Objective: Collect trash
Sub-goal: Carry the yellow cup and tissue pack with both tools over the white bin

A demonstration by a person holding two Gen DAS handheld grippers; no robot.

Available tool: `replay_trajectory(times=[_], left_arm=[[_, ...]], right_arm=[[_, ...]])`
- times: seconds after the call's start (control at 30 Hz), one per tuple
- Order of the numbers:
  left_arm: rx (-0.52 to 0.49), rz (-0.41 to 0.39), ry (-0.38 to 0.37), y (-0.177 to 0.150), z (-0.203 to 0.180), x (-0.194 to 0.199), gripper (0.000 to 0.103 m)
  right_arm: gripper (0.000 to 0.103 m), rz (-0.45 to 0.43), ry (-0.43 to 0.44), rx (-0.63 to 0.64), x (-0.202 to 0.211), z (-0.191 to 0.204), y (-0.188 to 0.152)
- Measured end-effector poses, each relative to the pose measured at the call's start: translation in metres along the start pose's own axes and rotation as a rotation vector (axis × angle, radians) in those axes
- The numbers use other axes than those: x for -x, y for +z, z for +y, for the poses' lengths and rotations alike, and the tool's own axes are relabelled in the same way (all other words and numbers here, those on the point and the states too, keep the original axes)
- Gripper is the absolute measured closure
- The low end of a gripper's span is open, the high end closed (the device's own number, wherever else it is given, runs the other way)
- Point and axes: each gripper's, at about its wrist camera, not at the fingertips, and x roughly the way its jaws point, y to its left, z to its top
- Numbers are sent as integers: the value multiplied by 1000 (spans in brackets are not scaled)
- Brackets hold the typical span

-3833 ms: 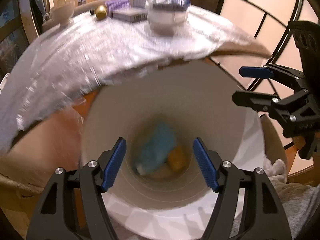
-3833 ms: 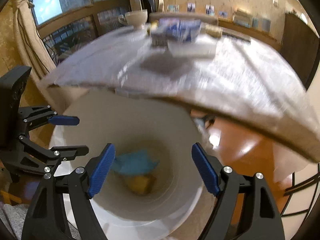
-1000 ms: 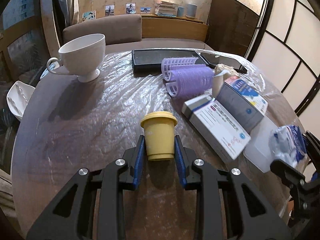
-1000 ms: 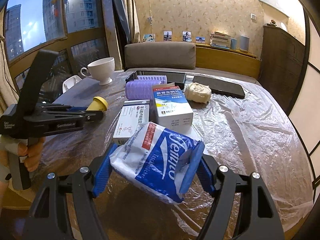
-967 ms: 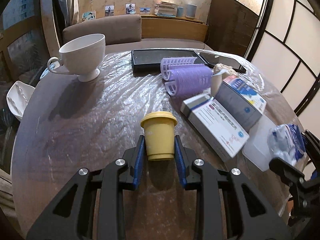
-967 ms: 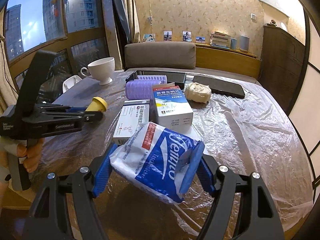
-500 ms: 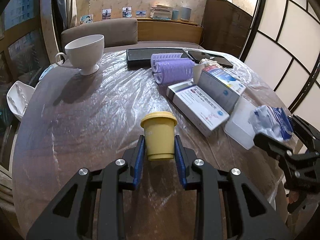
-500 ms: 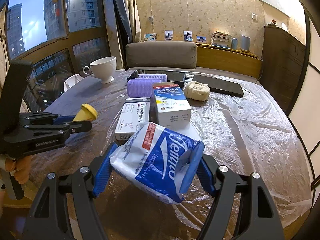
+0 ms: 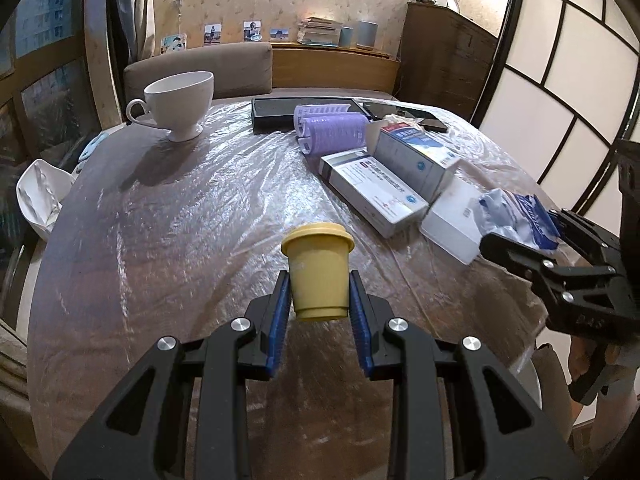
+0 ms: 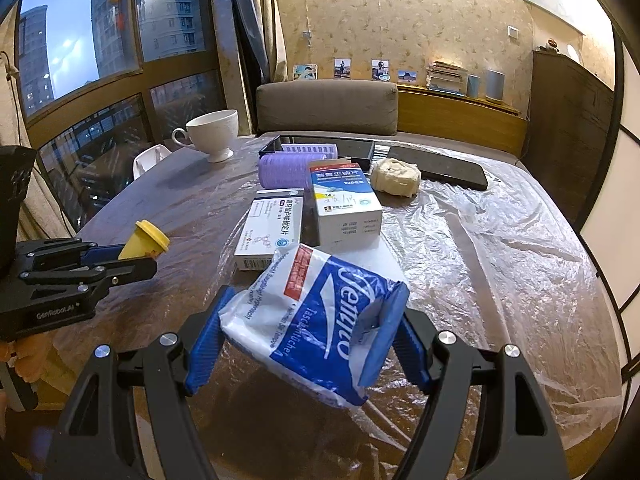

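My left gripper [image 9: 319, 300] is shut on a small yellow capped cup [image 9: 318, 270], held upright above the plastic-covered round table [image 9: 180, 216]. From the right wrist view the same yellow cup [image 10: 146, 239] shows at the left, in the left gripper [image 10: 132, 258]. My right gripper [image 10: 310, 338] is shut on a blue and white tissue pack [image 10: 316, 322], lifted over the table's near edge. In the left wrist view that tissue pack [image 9: 516, 216] sits in the right gripper [image 9: 532, 236] at the right edge.
On the table lie two medicine boxes [image 9: 374, 194] [image 10: 344, 204], a purple roll [image 9: 332, 134], a white teacup [image 9: 180, 106], a crumpled white wad [image 10: 396, 178], a flat white box [image 9: 454, 218], a black tray [image 9: 276, 114] and a dark tablet [image 10: 440, 172]. A brown sofa [image 10: 326, 106] stands behind.
Both grippers came up from a white bin to the table and closed on the cup and pack. Over the last second the left gripper drew back with the cup; the right stayed still.
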Motion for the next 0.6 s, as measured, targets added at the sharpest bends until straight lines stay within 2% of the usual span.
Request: replay_trajectory(times=[0.4, 0.6], left_arm=[[11, 5, -16, -22, -6, 12, 72], [-4, -6, -10, -31, -15, 22, 72]], right_arm=[[31, 11, 24, 8, 14, -3, -13], [31, 12, 66, -8, 26, -6, -20]])
